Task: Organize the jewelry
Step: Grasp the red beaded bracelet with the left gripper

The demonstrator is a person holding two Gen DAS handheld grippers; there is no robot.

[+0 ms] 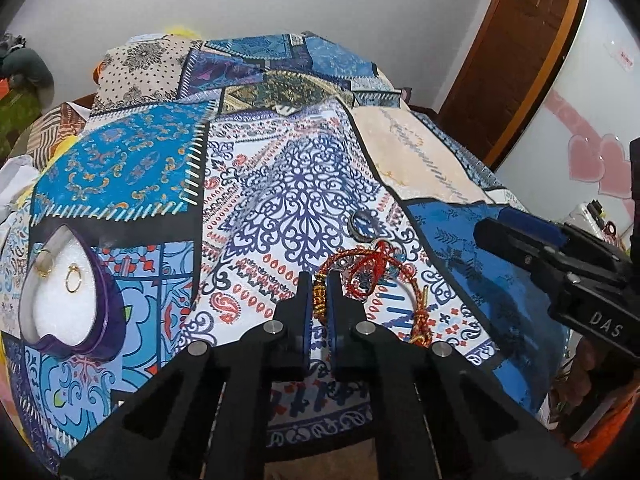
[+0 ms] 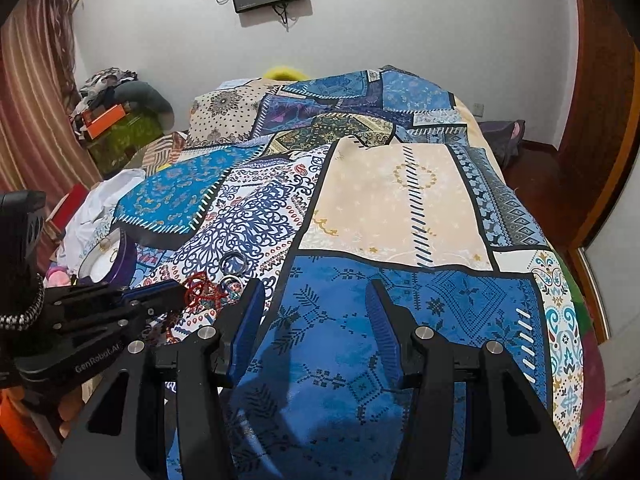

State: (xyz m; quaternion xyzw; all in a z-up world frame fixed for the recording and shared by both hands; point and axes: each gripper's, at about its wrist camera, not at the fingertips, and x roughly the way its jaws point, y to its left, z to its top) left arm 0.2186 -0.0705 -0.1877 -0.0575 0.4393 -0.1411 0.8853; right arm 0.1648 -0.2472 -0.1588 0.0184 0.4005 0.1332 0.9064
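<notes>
Left gripper (image 1: 319, 286) pinches the beaded bracelet (image 1: 319, 295) low over the bedspread (image 1: 280, 184); right gripper (image 2: 316, 296) hovers wide.

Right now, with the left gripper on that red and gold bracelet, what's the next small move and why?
Probably lift the left gripper straight up a little. Its fingers look closed on the beaded part of the red and gold bracelet, whose cord lies tangled with the silver rings on the bedspread. Lifting should free it before carrying it to the heart-shaped box. The right gripper is open.
</notes>
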